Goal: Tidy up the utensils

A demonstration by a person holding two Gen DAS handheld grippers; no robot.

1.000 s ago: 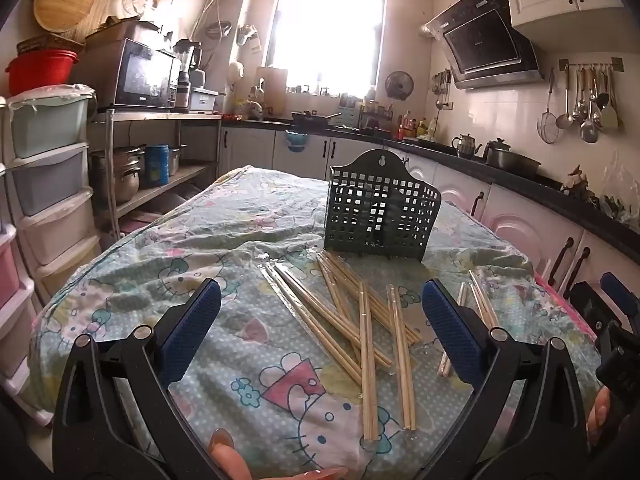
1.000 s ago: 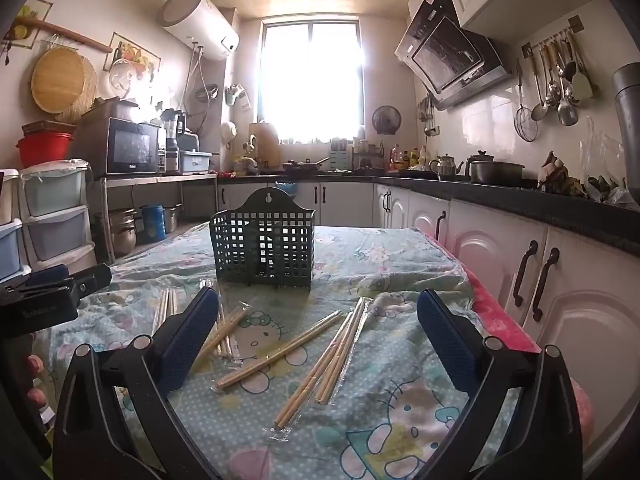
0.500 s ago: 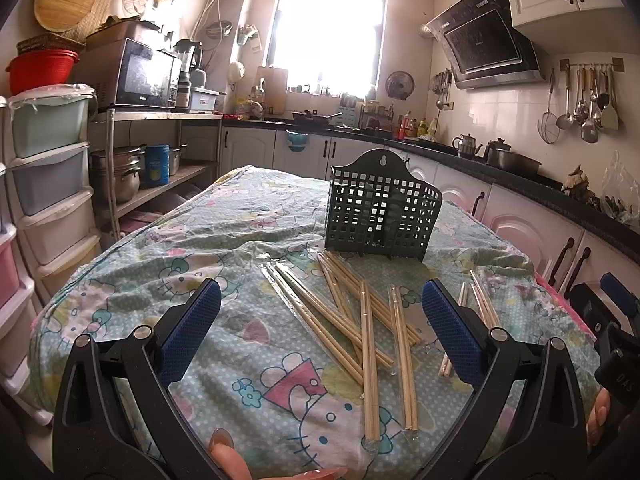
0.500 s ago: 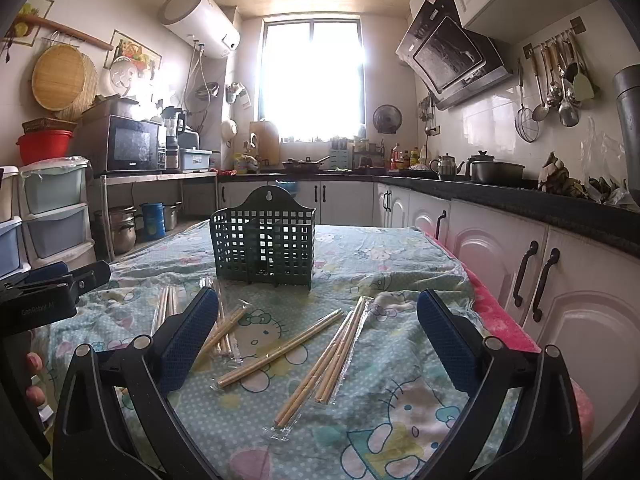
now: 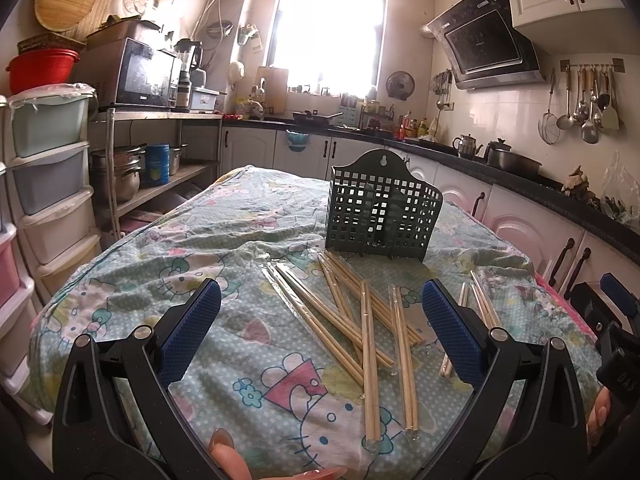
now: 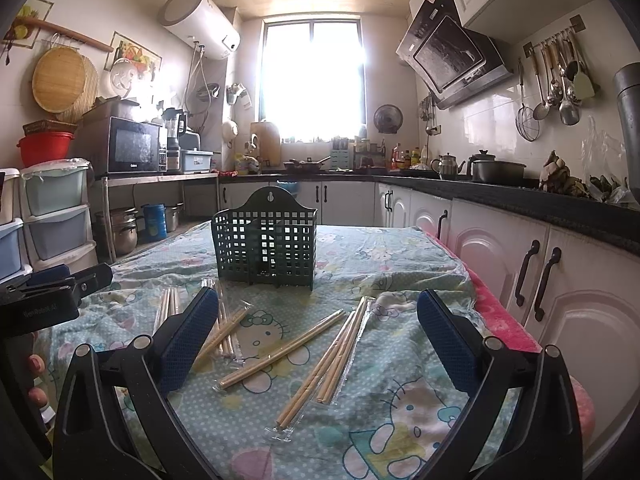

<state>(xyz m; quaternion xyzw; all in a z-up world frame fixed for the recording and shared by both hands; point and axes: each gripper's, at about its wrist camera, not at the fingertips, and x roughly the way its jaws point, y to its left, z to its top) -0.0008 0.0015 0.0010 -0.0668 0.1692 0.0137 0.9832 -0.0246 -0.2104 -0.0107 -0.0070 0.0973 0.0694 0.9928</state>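
Observation:
A dark green perforated utensil basket (image 5: 382,210) stands upright on the table; it also shows in the right wrist view (image 6: 266,246). Several pairs of wooden chopsticks in clear wrappers (image 5: 370,344) lie scattered in front of it, and more chopsticks (image 6: 320,362) show in the right wrist view. My left gripper (image 5: 320,330) is open and empty above the near chopsticks. My right gripper (image 6: 312,344) is open and empty above the right-hand pairs. Each gripper shows at the edge of the other's view.
The table wears a rumpled cartoon-print cloth (image 5: 160,272). White cabinets (image 6: 520,264) under a black counter run close along the right. Plastic drawers (image 5: 48,184) and a metal shelf with pots stand to the left.
Both views have shifted only slightly; the basket sits a touch lower in the right wrist view. Grippers stay open and nothing on the table has moved.

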